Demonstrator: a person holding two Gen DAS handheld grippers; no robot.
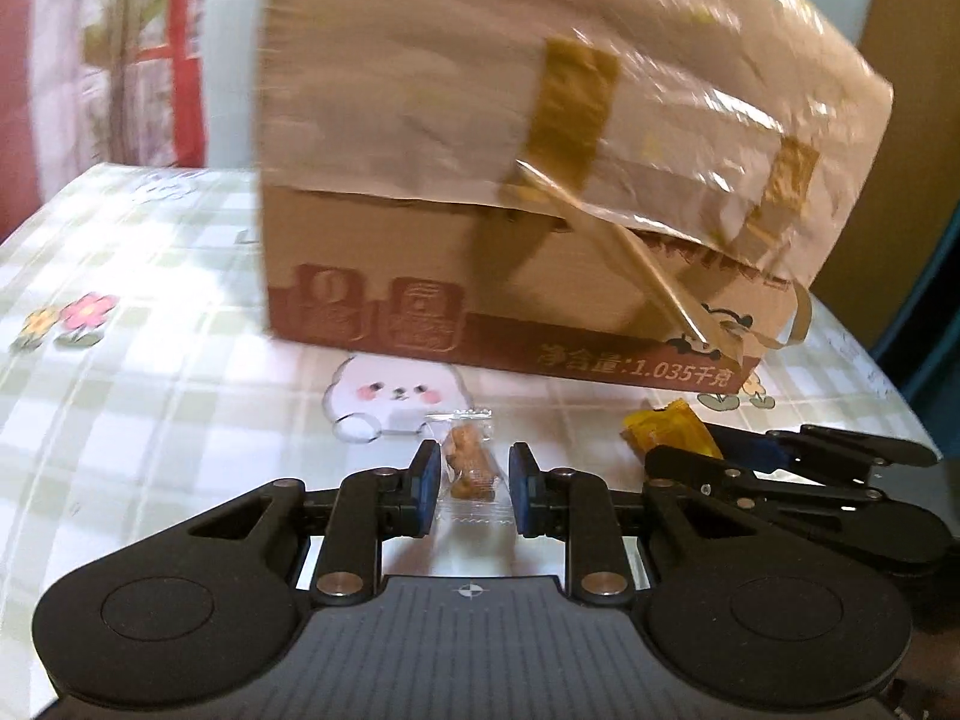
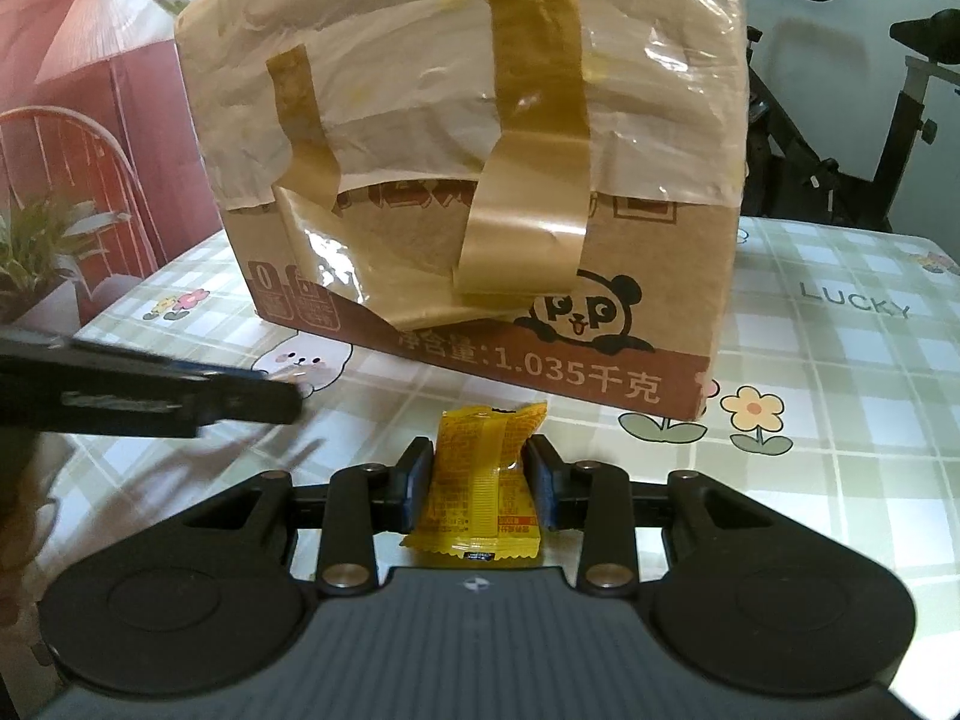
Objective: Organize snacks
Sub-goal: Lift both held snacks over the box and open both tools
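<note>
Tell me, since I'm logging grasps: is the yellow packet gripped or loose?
Gripped: the right gripper jaws press both sides of the yellow packet, pinching its wrapper.

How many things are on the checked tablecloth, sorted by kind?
Snack packets: 2, a clear plastic packet with a brown snack and a yellow foil packet
Taped brown cardboard boxes: 1
Total: 3

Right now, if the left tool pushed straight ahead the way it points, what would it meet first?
Past the clear-wrapped snack already between its fingers, the tablecloth probably comes first, since the left tool tilts down; the cardboard box stands just beyond. Depth is unclear.
</note>
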